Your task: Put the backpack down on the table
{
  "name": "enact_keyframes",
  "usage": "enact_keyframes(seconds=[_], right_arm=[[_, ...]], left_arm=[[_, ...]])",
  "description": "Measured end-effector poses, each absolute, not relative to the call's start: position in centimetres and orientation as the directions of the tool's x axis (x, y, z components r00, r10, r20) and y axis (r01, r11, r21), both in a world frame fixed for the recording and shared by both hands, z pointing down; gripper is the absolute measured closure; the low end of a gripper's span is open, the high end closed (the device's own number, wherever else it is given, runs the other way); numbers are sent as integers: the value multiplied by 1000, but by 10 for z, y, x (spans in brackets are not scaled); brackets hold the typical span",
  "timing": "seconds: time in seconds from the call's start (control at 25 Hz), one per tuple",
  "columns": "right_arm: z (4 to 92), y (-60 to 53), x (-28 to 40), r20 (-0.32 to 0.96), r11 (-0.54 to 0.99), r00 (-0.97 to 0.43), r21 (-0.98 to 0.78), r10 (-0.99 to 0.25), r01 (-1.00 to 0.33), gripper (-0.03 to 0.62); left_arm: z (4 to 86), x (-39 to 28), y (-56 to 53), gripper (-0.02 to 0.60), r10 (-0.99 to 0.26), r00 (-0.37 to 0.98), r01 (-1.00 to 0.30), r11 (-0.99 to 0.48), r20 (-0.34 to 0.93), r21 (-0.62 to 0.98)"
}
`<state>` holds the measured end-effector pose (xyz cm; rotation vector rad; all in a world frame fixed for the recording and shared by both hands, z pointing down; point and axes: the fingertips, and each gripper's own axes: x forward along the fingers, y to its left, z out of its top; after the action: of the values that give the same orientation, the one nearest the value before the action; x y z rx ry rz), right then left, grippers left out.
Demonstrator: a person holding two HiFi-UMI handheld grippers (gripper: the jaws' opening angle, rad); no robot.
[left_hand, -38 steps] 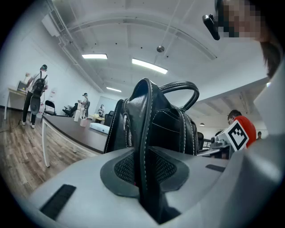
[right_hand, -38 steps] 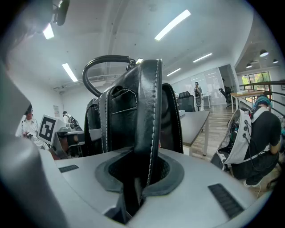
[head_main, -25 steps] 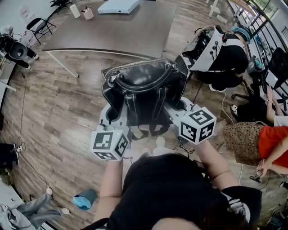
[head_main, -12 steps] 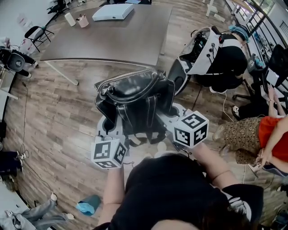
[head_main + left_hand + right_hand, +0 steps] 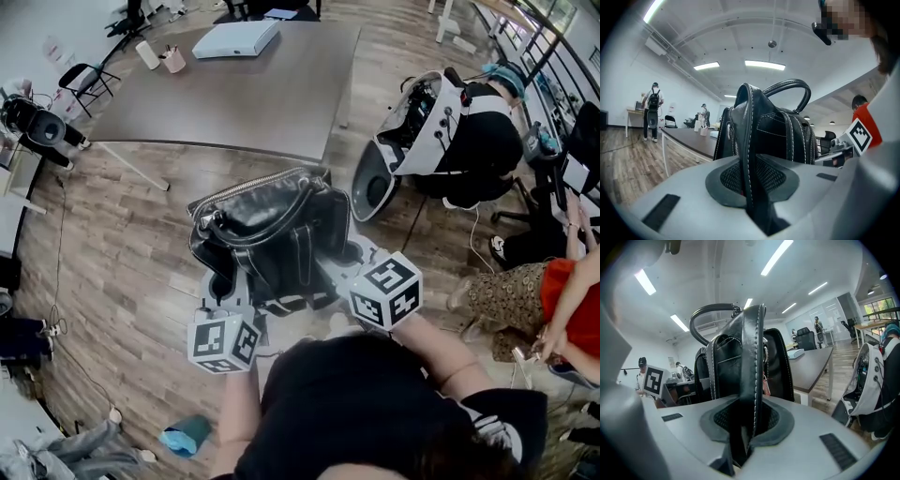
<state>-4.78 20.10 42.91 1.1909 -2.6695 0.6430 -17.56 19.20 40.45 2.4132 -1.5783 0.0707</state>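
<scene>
A black leather backpack [image 5: 272, 230] hangs in the air above the wooden floor, short of the grey table [image 5: 234, 89]. My left gripper [image 5: 230, 286] is shut on one black shoulder strap [image 5: 750, 183] with white stitching. My right gripper [image 5: 333, 272] is shut on the other strap [image 5: 750, 394]. In both gripper views the bag's body [image 5: 778, 131] rises upright just beyond the jaws, its top handle [image 5: 712, 315] arching above. The table edge [image 5: 815, 366] shows to the right in the right gripper view.
On the table's far end lie a flat white box [image 5: 236, 39], a cup [image 5: 174, 60] and a white roll [image 5: 148, 54]. A white-and-black bag [image 5: 422, 122] rests by a seated person at right. A folding chair [image 5: 89, 80] stands left. A blue cloth [image 5: 186, 435] lies on the floor.
The backpack and both grippers have shifted left and lower in the head view, and the table appears nearer and larger. Both grips on the straps stay the same.
</scene>
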Motion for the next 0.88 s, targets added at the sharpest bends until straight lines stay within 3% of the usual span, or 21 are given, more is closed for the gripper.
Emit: enact_keyframes(seconds=[0.6,0.88], right_arm=[[399,171,-24,267,618,-679,-283,-684,-733,519],[366,117,-23,235,614,-658,-238,-715,-753,522]], left_arm=[[373,-150,166,506,-884,445,-893,-427,140,142],[343,-148,105,508,-857,508,-859,-496,86,128]])
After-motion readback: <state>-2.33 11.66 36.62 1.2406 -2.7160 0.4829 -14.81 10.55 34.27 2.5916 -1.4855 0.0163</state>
